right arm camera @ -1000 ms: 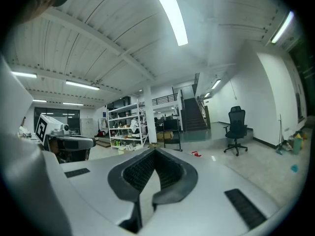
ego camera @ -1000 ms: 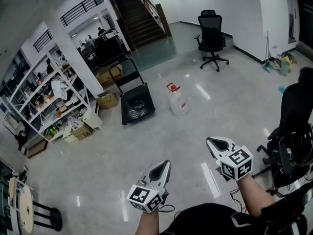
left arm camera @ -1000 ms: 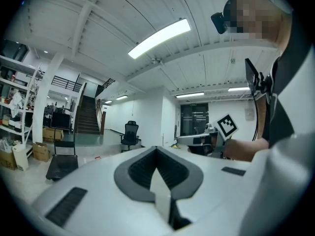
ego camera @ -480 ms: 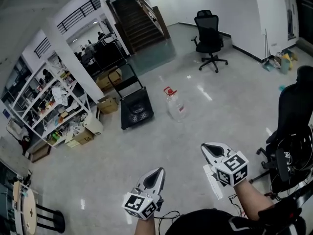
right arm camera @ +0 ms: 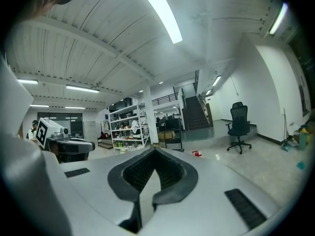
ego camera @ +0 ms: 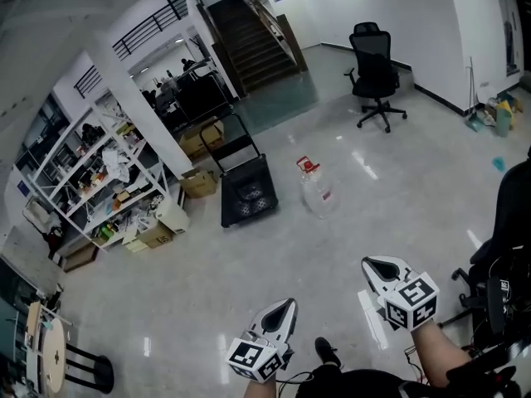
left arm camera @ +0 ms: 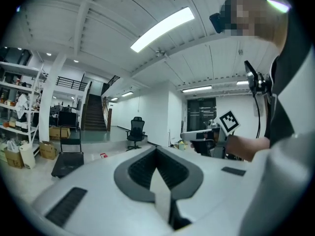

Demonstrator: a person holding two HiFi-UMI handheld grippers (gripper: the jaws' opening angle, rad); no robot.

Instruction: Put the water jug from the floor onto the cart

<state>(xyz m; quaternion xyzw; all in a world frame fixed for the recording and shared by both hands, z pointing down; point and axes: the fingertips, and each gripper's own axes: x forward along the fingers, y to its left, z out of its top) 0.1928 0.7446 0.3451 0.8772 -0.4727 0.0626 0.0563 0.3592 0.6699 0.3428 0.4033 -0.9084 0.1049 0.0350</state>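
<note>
A clear water jug (ego camera: 316, 191) with a red cap and handle stands on the grey floor, right of a black flatbed cart (ego camera: 248, 197) with an upright push handle. In the left gripper view the cart (left arm camera: 66, 162) and the jug's red top (left arm camera: 103, 156) show far off. In the right gripper view the jug's red cap (right arm camera: 196, 153) peeks over the jaws. My left gripper (ego camera: 285, 307) and right gripper (ego camera: 376, 265) are low in the head view, well short of the jug, both shut and empty, pointing roughly level.
A black office chair (ego camera: 377, 73) stands beyond the jug near the white wall. Cluttered metal shelves (ego camera: 108, 181) and cardboard boxes (ego camera: 199, 181) line the left. A staircase (ego camera: 249, 44) rises at the back. Another black chair with cables (ego camera: 506, 264) is at my right.
Both grippers and the view have moved forward across the floor; the jug and cart sit slightly lower and to the right in the head view. A shoe now shows between the grippers.
</note>
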